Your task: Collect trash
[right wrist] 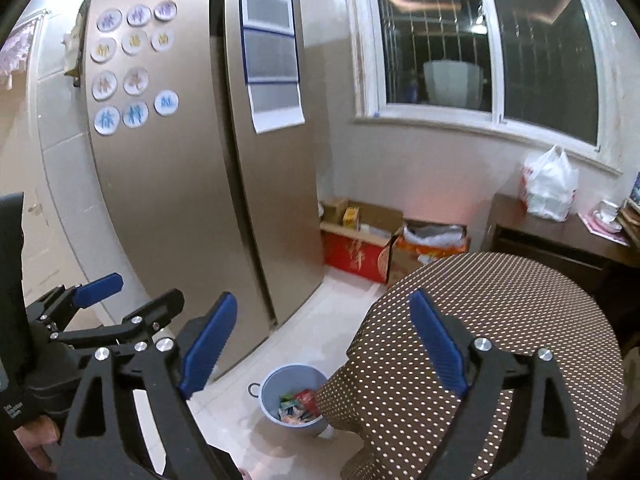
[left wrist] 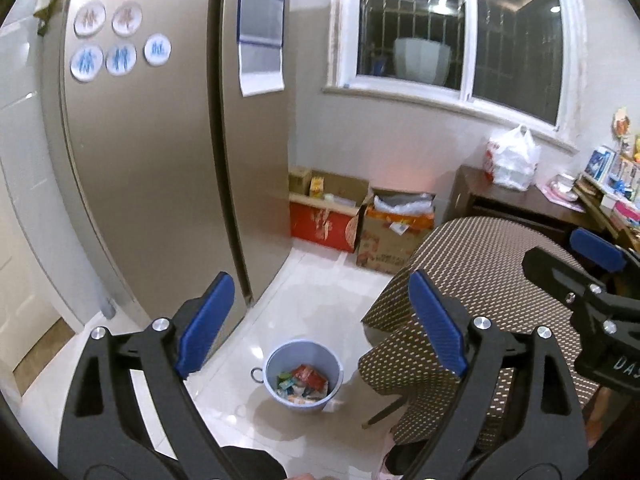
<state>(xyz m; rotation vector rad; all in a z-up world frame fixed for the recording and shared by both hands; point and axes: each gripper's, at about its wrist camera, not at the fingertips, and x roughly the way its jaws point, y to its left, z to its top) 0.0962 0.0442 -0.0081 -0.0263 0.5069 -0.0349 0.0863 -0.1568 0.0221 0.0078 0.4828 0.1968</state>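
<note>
**Glossy tile kitchen corner, both tools wide and empty over the bin**

Pale, glossy floor tiles [left wrist: 304,288] reflect the room light; you stand between a tall refrigerator [left wrist: 160,160] with a brushed, champagne-coloured metal skin and a round table [left wrist: 480,280] draped in a brown woven cloth dotted with pale flecks.

- Refrigerator: two flat doors split by a dark vertical seam. Round disc magnets [left wrist: 120,58] sit on the left door, gold and blue characters on white. Paper sheets [left wrist: 260,32] with blue borders hang on the right door.
- Trash bin [left wrist: 303,376]: small round pail, smooth grey-blue plastic, a ring handle at its left rim. It stands on the tile just beside the table's hanging cloth, which hides part of its rim in the right wrist view. Crumpled wrappers [left wrist: 304,384] lie inside, red, green and white.
- Your left gripper [left wrist: 320,324]: black skeletal arms, silver bolts, ribbed blue pads. Jaws stand wide apart, nothing between them; the bin shows in the gap, well below.
- Your right gripper [right wrist: 320,340]: same build, jaws likewise spread wide and empty.
- Back wall: cardboard boxes [left wrist: 352,220] on the floor, one red, flaps open. White-framed window [left wrist: 460,32], dark glass, bars behind.
- Dark wooden side cabinet [left wrist: 520,204] carries a knotted white plastic bag [left wrist: 514,160], crinkled and translucent.
</note>
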